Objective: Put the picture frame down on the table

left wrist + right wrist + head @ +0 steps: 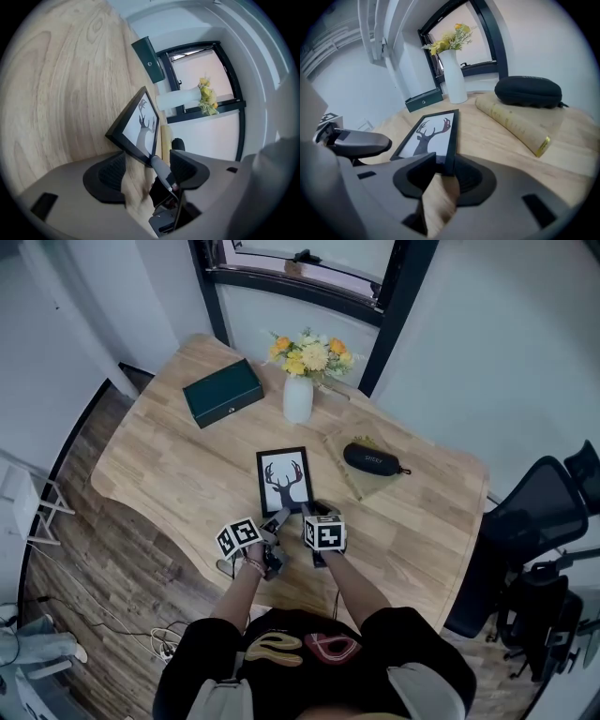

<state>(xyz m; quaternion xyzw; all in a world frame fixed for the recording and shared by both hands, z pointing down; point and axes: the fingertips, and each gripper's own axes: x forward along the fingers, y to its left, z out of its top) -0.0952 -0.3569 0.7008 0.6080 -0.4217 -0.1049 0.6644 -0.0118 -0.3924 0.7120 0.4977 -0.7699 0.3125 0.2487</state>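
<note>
The black picture frame (pixel 284 480) with a deer silhouette lies on the wooden table (pixel 169 465), its near edge at both grippers. In the right gripper view my right gripper (pixel 440 171) is shut on the frame (pixel 429 133) at its near right corner, a pad against each side. My left gripper (pixel 147 164) stands wide open at the near edge of the frame (pixel 136 126), and its pads do not press on it. From the head camera the left gripper (pixel 277 525) and right gripper (pixel 314 513) are close together. Whether the near edge is lifted off the wood I cannot tell.
A white vase of yellow flowers (pixel 298 395) stands behind the frame. A dark green box (pixel 222 392) lies at the back left. A black glasses case (pixel 375 458) rests on a book (pixel 354 479) to the right. An office chair (pixel 534 521) stands beyond the table's right end.
</note>
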